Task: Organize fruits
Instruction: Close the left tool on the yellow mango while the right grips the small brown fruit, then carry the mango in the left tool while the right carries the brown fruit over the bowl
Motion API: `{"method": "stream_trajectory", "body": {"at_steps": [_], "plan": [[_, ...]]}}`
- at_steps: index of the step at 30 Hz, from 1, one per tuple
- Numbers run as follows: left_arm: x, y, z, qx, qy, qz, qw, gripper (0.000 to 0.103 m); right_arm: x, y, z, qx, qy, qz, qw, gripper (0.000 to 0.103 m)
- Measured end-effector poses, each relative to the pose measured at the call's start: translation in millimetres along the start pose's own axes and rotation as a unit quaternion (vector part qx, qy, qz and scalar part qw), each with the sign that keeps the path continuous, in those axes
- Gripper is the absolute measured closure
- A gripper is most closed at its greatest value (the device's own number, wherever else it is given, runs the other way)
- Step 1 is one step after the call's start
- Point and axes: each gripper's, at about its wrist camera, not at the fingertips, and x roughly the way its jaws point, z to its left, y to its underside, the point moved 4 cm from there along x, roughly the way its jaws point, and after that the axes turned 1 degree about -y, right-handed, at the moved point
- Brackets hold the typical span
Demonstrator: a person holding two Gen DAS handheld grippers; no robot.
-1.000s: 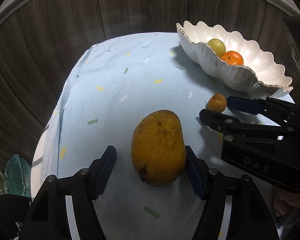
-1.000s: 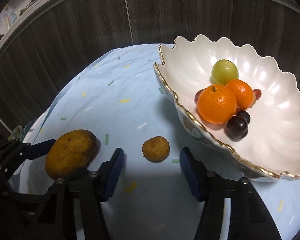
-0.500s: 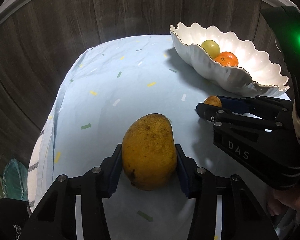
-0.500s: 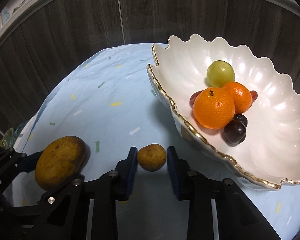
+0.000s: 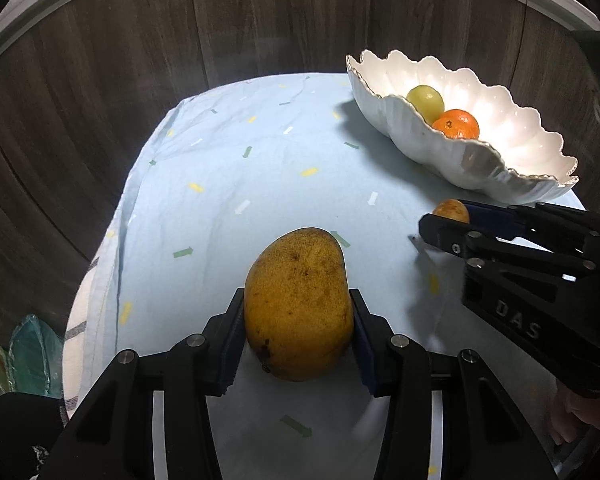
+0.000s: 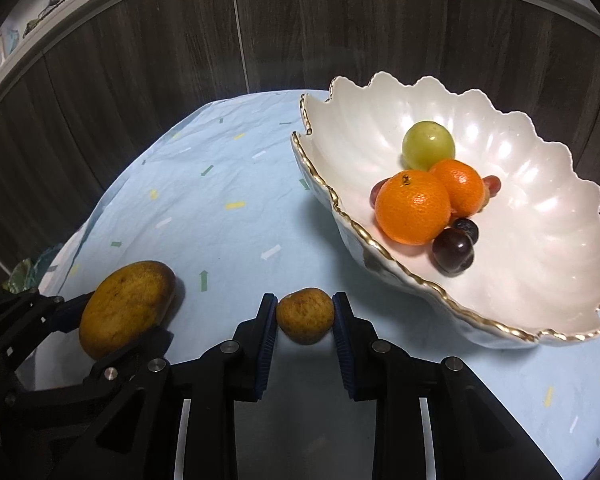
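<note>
A big yellow-brown mango (image 5: 298,304) sits between the pads of my left gripper (image 5: 298,330), which is shut on it; it also shows in the right wrist view (image 6: 126,308). My right gripper (image 6: 305,316) is shut on a small round brown fruit (image 6: 306,315), also seen in the left wrist view (image 5: 451,211). A white scalloped bowl (image 6: 540,216) with a gold rim stands at the right and holds two oranges (image 6: 414,208), a green fruit (image 6: 428,151) and dark plums (image 6: 453,250). The bowl shows in the left wrist view (image 5: 512,148) too.
A light blue cloth (image 5: 236,184) with small coloured arrows covers the round table. Dark wood panels (image 6: 180,60) stand behind it. A green glassy object (image 5: 28,352) lies beyond the table's left edge.
Both grippers have closed from open: the left onto the mango, the right onto the small brown fruit. Both have risen slightly with their fruit.
</note>
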Motion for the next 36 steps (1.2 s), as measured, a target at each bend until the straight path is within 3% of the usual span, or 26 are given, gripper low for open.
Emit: {"method": "stream_trajectory", "body": {"at_steps": [36], "plan": [[-86,-32,-29,0.013,0.009,-0.061,0.9980,0.057,-117,1,-15,0.025,0.024,-0.076,0.996,0.074]]}}
